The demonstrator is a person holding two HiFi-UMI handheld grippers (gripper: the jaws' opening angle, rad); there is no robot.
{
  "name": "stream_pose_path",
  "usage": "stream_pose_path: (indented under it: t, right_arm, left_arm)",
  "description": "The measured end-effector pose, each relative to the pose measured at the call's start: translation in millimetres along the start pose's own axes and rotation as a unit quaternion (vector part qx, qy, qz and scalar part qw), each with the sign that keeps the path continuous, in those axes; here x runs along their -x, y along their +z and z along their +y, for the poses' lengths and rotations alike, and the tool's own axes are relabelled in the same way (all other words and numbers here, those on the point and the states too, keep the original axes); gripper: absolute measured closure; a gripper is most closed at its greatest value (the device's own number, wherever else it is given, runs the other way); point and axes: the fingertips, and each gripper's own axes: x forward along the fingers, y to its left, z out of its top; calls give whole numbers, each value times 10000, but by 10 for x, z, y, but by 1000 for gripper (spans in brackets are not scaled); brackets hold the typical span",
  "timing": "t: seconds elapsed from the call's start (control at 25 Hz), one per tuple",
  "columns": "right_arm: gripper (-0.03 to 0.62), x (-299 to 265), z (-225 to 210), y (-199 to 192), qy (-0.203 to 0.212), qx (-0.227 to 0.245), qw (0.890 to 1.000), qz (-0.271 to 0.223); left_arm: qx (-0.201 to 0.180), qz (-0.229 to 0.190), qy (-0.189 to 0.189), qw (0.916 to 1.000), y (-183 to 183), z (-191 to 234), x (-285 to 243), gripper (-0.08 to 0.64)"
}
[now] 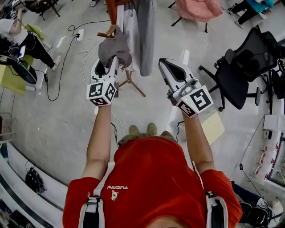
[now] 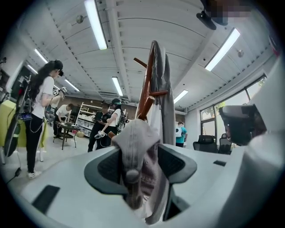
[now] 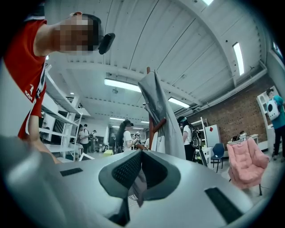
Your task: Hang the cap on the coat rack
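A grey cap [image 1: 115,48] hangs against a wooden peg of the coat rack [image 1: 108,33], beside a long grey garment [image 1: 142,31] on the same rack. My left gripper [image 1: 110,63] reaches up under the cap. In the left gripper view the cap [image 2: 133,138] fills the gap of the left gripper [image 2: 139,153], whose jaws stand apart around the cloth; the rack [image 2: 147,89] rises behind. My right gripper [image 1: 161,62] is raised to the right of the garment, shut and empty. In the right gripper view the right gripper [image 3: 141,152] points at the rack [image 3: 153,127].
The rack's wooden feet [image 1: 131,82] spread on the grey floor just ahead of me. White cables [image 1: 84,49] lie to the left. A black office chair [image 1: 240,71] stands at the right, a pink chair [image 1: 198,9] behind it. People [image 1: 26,42] work at far left.
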Motion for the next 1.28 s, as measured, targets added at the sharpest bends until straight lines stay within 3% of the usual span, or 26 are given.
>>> stream_pose_path:
  t: [0.12, 0.32, 0.48, 0.72, 0.84, 1.04, 1.28]
  right_arm:
    - [568, -24, -23, -62, 22, -57, 10000, 16]
    - [569, -76, -8, -105, 112, -127, 9999, -12]
    - [568, -99, 37, -42, 215, -149, 9996, -86]
    - [569, -103, 142, 59, 391, -197, 9987, -277]
    - [569, -74, 192, 113, 455, -240, 9979, -385]
    - [569, 22, 271, 209, 557, -272, 9966, -542]
    - [569, 139, 364, 259, 666, -144, 9957, -629]
  left_arm:
    - [8, 218, -139, 9997, -137, -7, -12, 258]
    - [-159, 282, -67, 9995, -118, 38, 94, 229]
    - [-270, 92, -140, 9995, 146, -89, 273, 225]
    - [-419, -115, -583, 9974, 612, -622, 544, 229]
    - [-358, -243, -779, 9960, 790, -881, 654, 295]
    - [-309, -506, -958, 9936, 1076, -1150, 816, 501]
    - [-352, -628, -1140, 9909, 1210, -1319, 899, 552]
